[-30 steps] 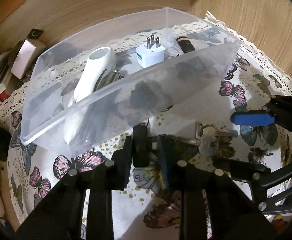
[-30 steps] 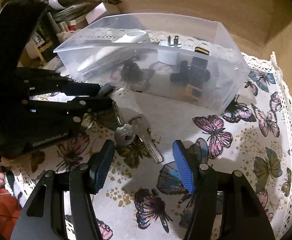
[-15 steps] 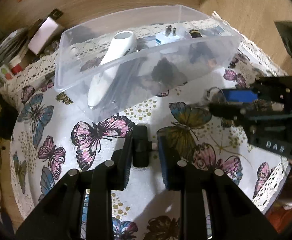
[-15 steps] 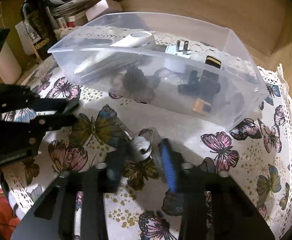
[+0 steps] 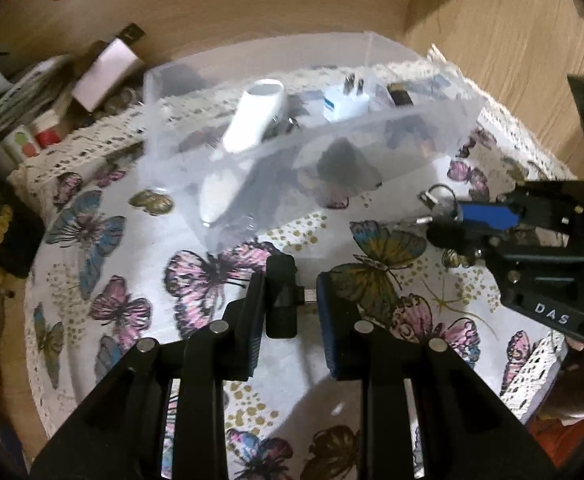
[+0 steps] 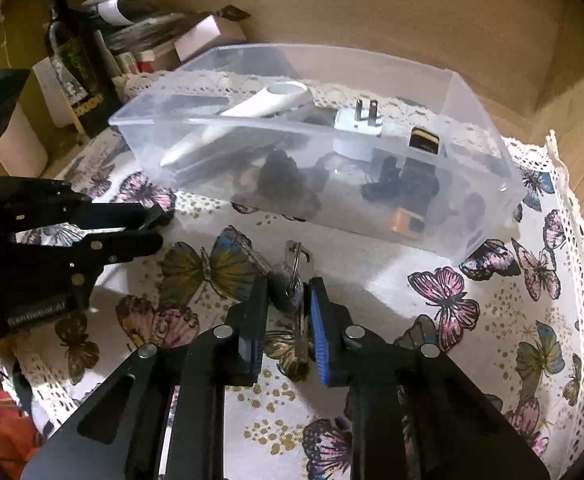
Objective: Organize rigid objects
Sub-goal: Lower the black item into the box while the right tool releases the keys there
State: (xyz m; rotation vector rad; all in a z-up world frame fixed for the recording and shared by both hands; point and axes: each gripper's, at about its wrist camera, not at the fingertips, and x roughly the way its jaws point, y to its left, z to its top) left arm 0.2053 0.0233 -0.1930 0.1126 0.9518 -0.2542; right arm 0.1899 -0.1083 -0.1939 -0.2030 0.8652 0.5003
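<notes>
Keys sit pinched between your right gripper in the right wrist view, the bunch lifted just above the butterfly tablecloth, one blade hanging down between the pads and the split ring poking forward toward the clear plastic bin. Judge that bunch as light, hard and slick metal that will swing and rattle on its ring, so keep your hold on the thick heads rather than a single blade, which could twist out. The bin lies just ahead, already holding a white handheld device, a white plug adapter and some dark items. In the left wrist view, your left gripper has its jaws drawn narrow on a small black adapter, its short metal stub reaching toward the right pad, above the cloth and short of the bin's near wall. It looks stiff and light; the grip across its flat sides seems sound. The right gripper shows at the right edge there, carrying the keys near the bin.
</notes>
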